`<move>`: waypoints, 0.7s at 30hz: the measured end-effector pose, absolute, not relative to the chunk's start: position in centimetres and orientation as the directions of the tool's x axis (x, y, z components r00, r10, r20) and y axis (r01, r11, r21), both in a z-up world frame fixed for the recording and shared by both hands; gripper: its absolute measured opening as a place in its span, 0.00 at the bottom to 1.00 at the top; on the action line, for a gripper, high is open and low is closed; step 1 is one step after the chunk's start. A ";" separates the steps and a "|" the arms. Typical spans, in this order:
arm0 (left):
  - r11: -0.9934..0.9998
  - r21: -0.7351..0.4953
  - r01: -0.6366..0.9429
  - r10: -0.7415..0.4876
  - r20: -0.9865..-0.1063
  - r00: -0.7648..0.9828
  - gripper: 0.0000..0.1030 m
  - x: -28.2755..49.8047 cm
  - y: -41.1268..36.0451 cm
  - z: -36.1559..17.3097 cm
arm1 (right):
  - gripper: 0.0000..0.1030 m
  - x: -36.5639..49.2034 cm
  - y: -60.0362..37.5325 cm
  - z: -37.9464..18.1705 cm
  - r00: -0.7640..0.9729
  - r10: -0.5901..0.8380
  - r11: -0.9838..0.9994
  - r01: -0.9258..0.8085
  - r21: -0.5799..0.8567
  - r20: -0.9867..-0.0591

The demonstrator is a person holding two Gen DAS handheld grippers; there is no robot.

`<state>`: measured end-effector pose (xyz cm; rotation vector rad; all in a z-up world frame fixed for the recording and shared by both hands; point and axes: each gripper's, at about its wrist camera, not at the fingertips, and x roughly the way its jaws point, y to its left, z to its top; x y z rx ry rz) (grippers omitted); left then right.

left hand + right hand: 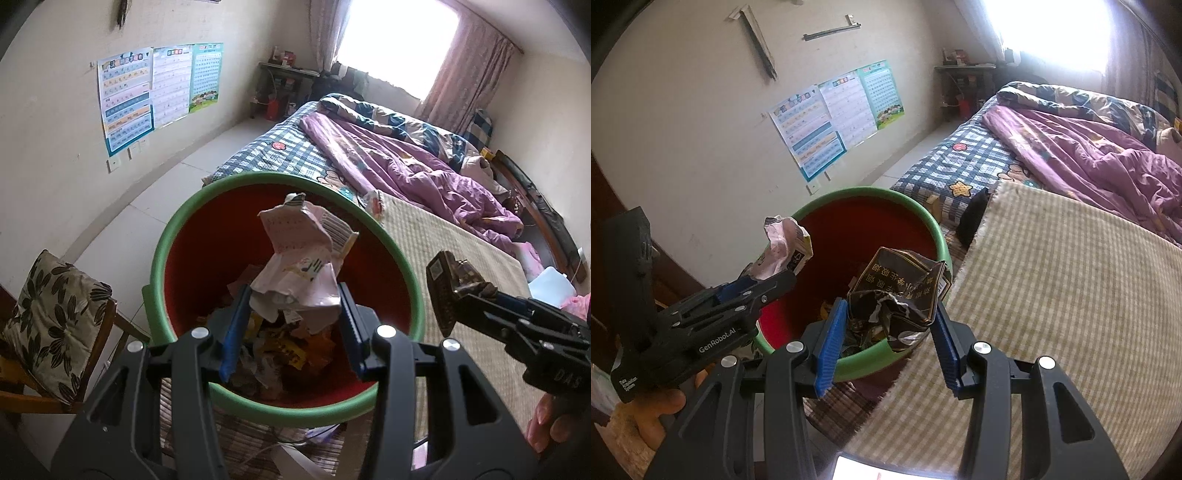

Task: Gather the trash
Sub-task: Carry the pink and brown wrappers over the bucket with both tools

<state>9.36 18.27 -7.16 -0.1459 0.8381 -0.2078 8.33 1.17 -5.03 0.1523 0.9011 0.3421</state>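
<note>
Both claws sit at the bin together, each loaded. The left claw (291, 314) is clamped on a crumpled pink-and-white wrapper (299, 258), held squarely over the red inside of the green-rimmed trash bin (162, 258), which is already well filled with scraps. The right claw (890, 332) pinches a crushed dark packet (901, 291) with gold lettering.

Here is the risk. In the right wrist view that dark packet hangs over the bin's near rim rather than its middle, and in the left view it (443, 291) looks to be outside the rim, above the checked mat on the bed (461, 258). Let go there and it may well clip the rim and drop onto the mat or the floor. The wrapper is light and springy too; a slow release could leave it snagged on a blue pad (232, 332). And the two claws are close, so a hasty swing inward could knock them together.

Pose now: the left claw angles down into the bin's mouth from the near side. The right claw reaches in level from the bed side, its hand (550, 421) just visible at the grip.
</note>
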 end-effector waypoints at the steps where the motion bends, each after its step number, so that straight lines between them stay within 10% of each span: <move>1: 0.970 -0.209 0.124 -0.239 -0.722 0.650 0.43 9.4 18.3 -7.2 | 0.44 8.4 1.3 -5.1 0.571 0.354 0.935 -0.227 0.272 -0.740; 21: 0.971 -0.203 0.129 -0.238 -0.737 0.632 0.43 10.4 18.2 -7.9 | 0.44 9.2 2.3 -5.4 0.564 0.355 0.935 -0.225 0.274 -0.746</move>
